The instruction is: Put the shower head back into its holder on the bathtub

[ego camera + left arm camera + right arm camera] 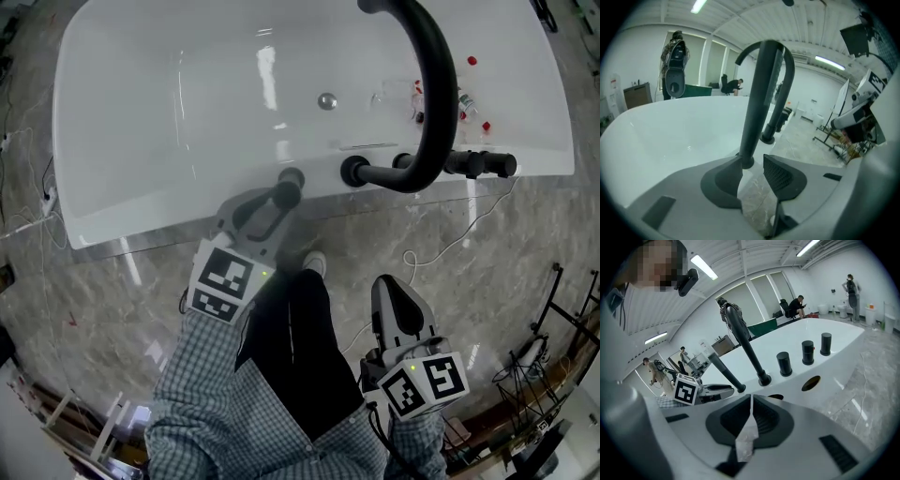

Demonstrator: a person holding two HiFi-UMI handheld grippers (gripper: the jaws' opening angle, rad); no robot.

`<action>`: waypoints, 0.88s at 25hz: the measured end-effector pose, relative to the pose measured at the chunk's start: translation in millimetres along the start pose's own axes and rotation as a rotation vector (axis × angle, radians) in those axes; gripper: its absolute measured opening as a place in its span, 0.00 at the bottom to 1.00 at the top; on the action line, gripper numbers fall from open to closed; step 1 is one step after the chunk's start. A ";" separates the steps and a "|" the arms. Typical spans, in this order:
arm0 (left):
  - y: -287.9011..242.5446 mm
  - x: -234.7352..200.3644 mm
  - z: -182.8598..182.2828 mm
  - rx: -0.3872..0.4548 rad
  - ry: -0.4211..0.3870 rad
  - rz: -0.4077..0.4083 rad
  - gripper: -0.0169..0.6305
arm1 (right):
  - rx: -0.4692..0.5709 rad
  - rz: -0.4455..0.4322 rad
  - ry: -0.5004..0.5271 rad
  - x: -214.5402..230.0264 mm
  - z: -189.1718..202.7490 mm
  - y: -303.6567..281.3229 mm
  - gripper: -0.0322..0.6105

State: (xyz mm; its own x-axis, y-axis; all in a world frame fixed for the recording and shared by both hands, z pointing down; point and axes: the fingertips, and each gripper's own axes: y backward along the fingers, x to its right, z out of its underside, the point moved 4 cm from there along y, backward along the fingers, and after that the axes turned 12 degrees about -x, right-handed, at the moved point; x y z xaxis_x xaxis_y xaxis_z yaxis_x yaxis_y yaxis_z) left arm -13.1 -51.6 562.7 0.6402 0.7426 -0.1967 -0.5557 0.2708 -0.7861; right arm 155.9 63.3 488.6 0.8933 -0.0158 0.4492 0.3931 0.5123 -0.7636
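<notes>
The black shower head (289,181) stands upright in its holder on the near rim of the white bathtub (141,122). In the left gripper view its handle (757,93) rises from the socket just past my jaw tips. My left gripper (275,206) is open, and its fingers reach the base of the handle, which stands at the left pad's tip. The right gripper view shows the slanted handle (719,369) with the left gripper (729,389) beside its foot. My right gripper (396,292) hangs back over the floor, shut and empty (750,401).
A tall black arched faucet (433,84) rises from the rim right of the shower head, with three black knobs (480,164) further right. Small bottles (464,101) lie inside the tub. A cable (441,248) runs across the marble floor, and racks (562,319) stand at the right.
</notes>
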 end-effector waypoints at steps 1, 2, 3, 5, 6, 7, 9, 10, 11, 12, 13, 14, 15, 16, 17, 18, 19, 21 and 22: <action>7.7 2.1 -2.2 0.019 0.038 0.016 0.21 | 0.005 0.000 0.009 -3.1 -3.2 4.6 0.09; 16.8 3.1 -5.7 0.043 0.073 0.026 0.21 | 0.012 -0.001 0.019 -7.0 -7.1 8.9 0.09; 27.3 3.5 -10.4 0.067 0.099 0.029 0.21 | 0.020 -0.004 0.028 -11.8 -11.5 13.2 0.09; 51.5 5.2 -20.7 0.108 0.130 0.031 0.21 | 0.036 -0.009 0.045 -25.1 -20.2 23.9 0.09; 65.2 7.4 -25.6 0.129 0.144 0.040 0.21 | 0.044 -0.012 0.053 -33.5 -24.5 30.9 0.09; 80.2 9.9 -31.1 0.154 0.162 0.054 0.19 | 0.053 -0.016 0.062 -42.4 -29.4 38.7 0.09; 113.0 13.4 -45.9 0.230 0.209 0.074 0.13 | 0.076 -0.025 0.091 -59.5 -41.6 54.5 0.09; 130.0 13.6 -55.1 0.276 0.231 0.076 0.08 | 0.089 -0.029 0.107 -66.9 -48.6 61.8 0.09; 147.2 13.4 -64.9 0.324 0.251 0.074 0.07 | 0.102 -0.033 0.123 -73.8 -55.7 68.9 0.09; 164.7 13.2 -74.8 0.372 0.270 0.072 0.05 | 0.117 -0.038 0.137 -80.7 -62.8 76.5 0.09; 182.7 13.7 -84.6 0.418 0.287 0.073 0.05 | 0.133 -0.043 0.150 -88.0 -69.7 84.8 0.09; 201.1 14.6 -94.0 0.461 0.299 0.075 0.04 | 0.149 -0.047 0.161 -95.7 -76.6 93.9 0.09; 219.4 15.8 -102.9 0.502 0.306 0.075 0.04 | 0.166 -0.049 0.171 -103.6 -83.4 102.9 0.09; 237.3 17.2 -111.2 0.538 0.306 0.073 0.04 | 0.183 -0.053 0.183 -111.6 -90.2 111.4 0.09; 254.7 19.2 -118.8 0.569 0.302 0.072 0.04 | 0.201 -0.059 0.198 -119.7 -96.8 119.5 0.09; 271.6 22.4 -125.8 0.595 0.294 0.075 0.04 | 0.218 -0.065 0.215 -127.5 -102.9 127.9 0.09; 288.1 26.9 -132.4 0.617 0.280 0.082 0.04 | 0.236 -0.070 0.233 -134.6 -109.1 137.0 0.09; 319.7 35.4 -146.7 0.653 0.234 0.092 0.04 | 0.278 -0.072 0.283 -147.1 -126.6 155.7 0.09; 335.1 38.8 -153.0 0.666 0.207 0.092 0.04 | 0.304 -0.070 0.309 -153.2 -136.6 164.7 0.09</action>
State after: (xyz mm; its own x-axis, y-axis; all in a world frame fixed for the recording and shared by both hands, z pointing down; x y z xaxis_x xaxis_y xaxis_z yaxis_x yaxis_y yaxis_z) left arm -93.3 -25.8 202.0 0.6258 0.6664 -0.4052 -0.7768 0.5790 -0.2475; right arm 113.5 32.7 230.6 0.9083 -0.2921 0.2994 0.4141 0.7294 -0.5445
